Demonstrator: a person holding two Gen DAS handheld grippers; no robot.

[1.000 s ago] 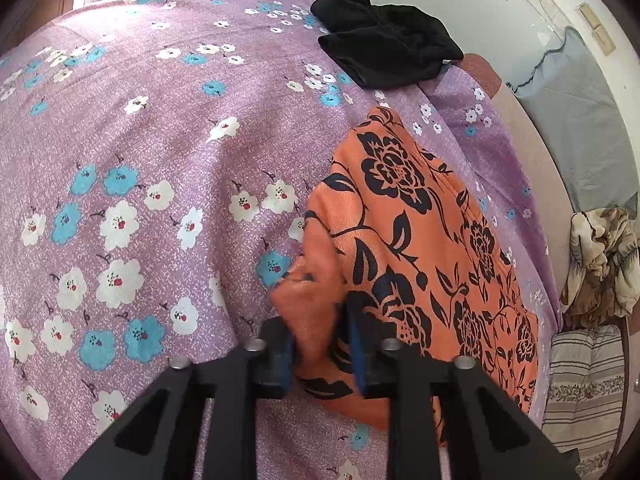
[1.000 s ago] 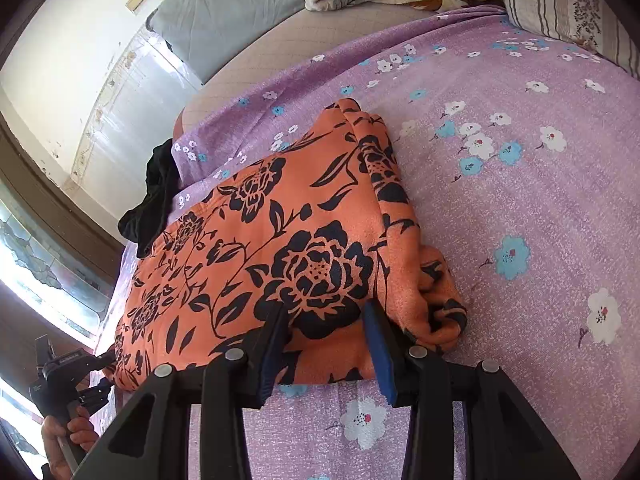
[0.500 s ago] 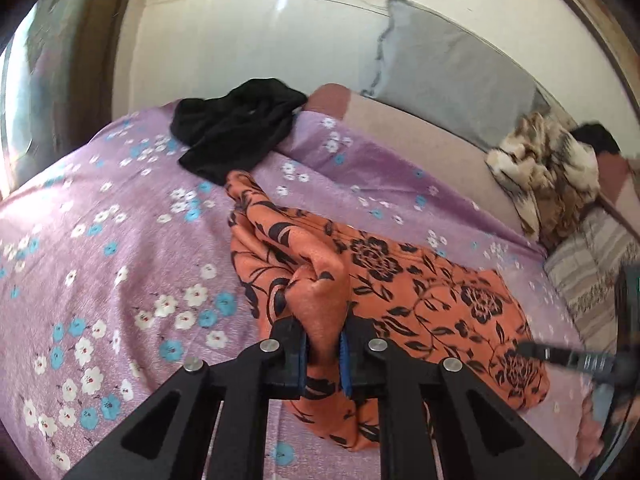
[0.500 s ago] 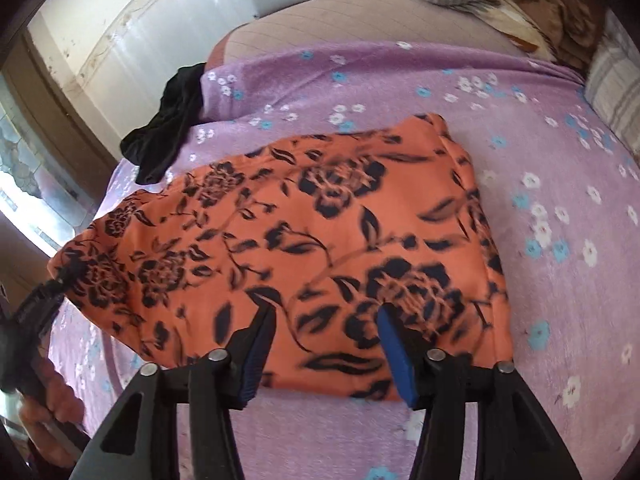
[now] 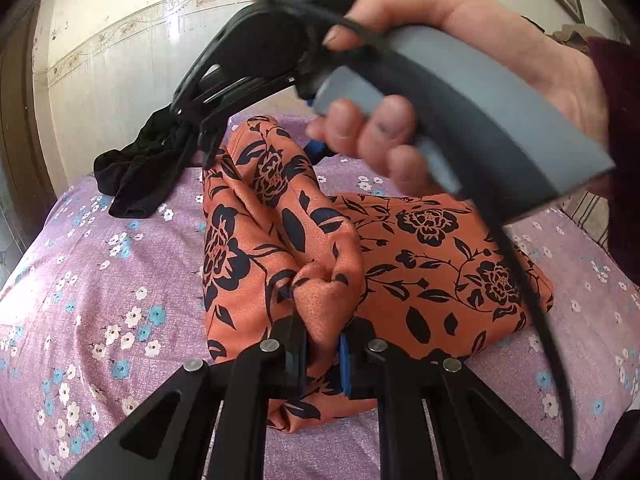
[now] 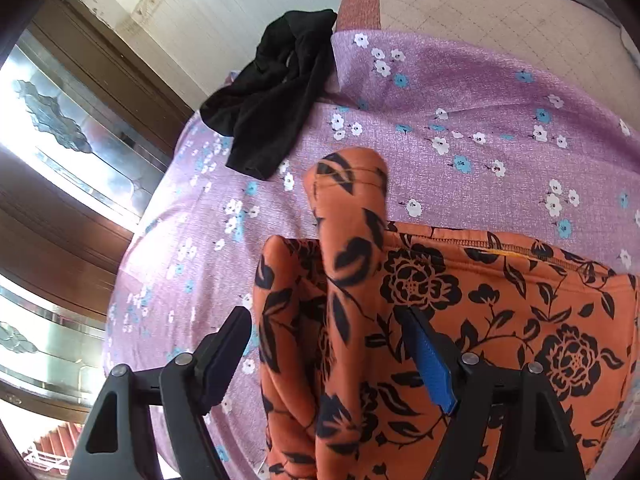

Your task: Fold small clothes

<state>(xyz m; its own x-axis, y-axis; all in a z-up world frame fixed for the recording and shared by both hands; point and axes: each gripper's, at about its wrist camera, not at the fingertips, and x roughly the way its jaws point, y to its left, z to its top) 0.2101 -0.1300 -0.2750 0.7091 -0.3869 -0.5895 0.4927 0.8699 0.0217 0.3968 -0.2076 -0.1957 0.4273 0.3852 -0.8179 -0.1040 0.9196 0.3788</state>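
Observation:
An orange garment with black flowers (image 5: 424, 248) lies on the purple flowered bedsheet (image 5: 100, 280). My left gripper (image 5: 323, 354) is shut on a bunched edge of it and lifts that edge over the rest. In the right wrist view the same garment (image 6: 480, 320) fills the lower middle, one raised fold standing between the fingers. My right gripper (image 6: 326, 352) is open, its jaws either side of that fold. In the left wrist view the right gripper and the hand holding it (image 5: 400, 92) hang over the garment's far part.
A black garment (image 5: 148, 172) lies crumpled at the far edge of the bed, also in the right wrist view (image 6: 276, 92). A tiled wall (image 5: 132, 60) stands behind the bed. A window with dark frames (image 6: 60, 152) is at the left.
My left gripper has lifted the orange garment's edge and carried it over the rest. My right gripper has moved across above the garment, close in front of the left camera, still open.

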